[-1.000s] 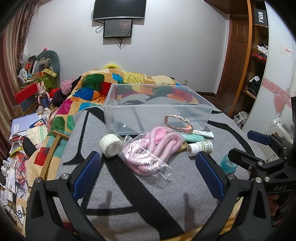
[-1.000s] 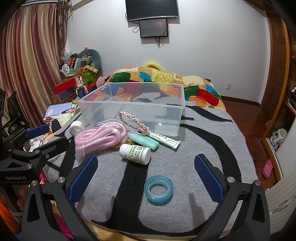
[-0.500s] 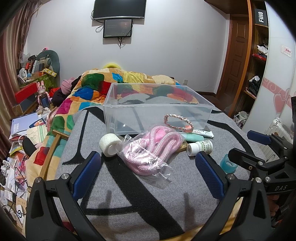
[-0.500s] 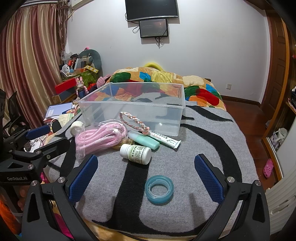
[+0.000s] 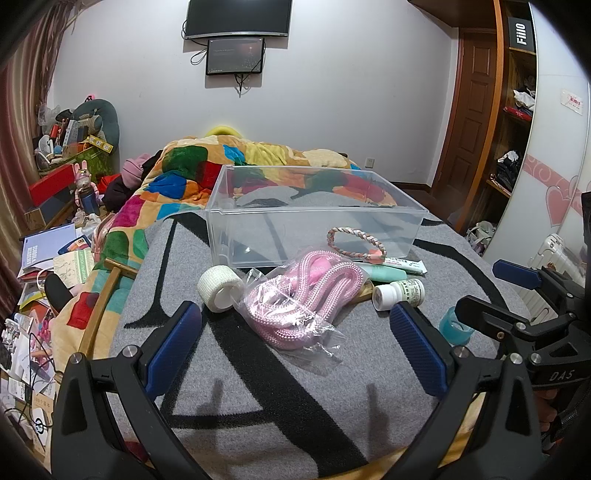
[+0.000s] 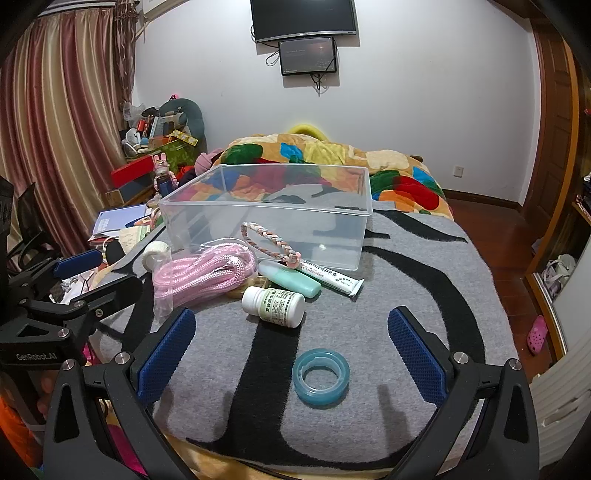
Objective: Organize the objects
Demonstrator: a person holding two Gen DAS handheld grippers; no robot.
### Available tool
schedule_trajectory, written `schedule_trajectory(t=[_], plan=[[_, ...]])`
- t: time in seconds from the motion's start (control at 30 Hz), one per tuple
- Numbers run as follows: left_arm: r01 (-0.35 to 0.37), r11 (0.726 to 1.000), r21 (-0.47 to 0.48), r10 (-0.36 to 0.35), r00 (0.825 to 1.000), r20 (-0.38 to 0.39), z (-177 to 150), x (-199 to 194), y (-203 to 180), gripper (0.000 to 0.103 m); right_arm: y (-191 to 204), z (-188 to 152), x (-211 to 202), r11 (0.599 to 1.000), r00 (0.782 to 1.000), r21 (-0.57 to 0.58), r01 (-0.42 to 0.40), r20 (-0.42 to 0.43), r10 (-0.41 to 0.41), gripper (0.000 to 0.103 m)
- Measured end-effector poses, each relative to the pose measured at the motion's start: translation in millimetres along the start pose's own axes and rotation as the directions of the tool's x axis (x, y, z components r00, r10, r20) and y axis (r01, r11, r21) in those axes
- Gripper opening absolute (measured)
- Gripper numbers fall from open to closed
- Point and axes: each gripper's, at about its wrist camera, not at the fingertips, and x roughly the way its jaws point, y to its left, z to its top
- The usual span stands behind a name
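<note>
White pill bottle [image 6: 275, 305] (label unreadable); "Fiilo" box [image 5: 520, 28].

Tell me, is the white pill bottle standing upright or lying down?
Lying down. The white pill bottle rests on its side on the grey blanket, cap end toward the pink rope.

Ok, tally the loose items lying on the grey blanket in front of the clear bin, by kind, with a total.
Tape rolls: 2, white and blue
Bagged pink rope: 1
Braided bracelet: 1
White pill bottle: 1
Mint green bottle: 1
White ointment tube: 1
Total: 7
The clear bin holds none of them.
</note>
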Motion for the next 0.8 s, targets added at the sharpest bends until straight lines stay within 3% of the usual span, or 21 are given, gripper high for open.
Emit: schedule_trajectory(t=[0.8], plan=[[0.001,1.0,-0.001,-0.001,1.0,0.0,0.7,-0.2,0.6,0.103,4.6,-0.5,-1.1,1.0,1.0,0.002,-0.009,0.0,0.009,0.103]])
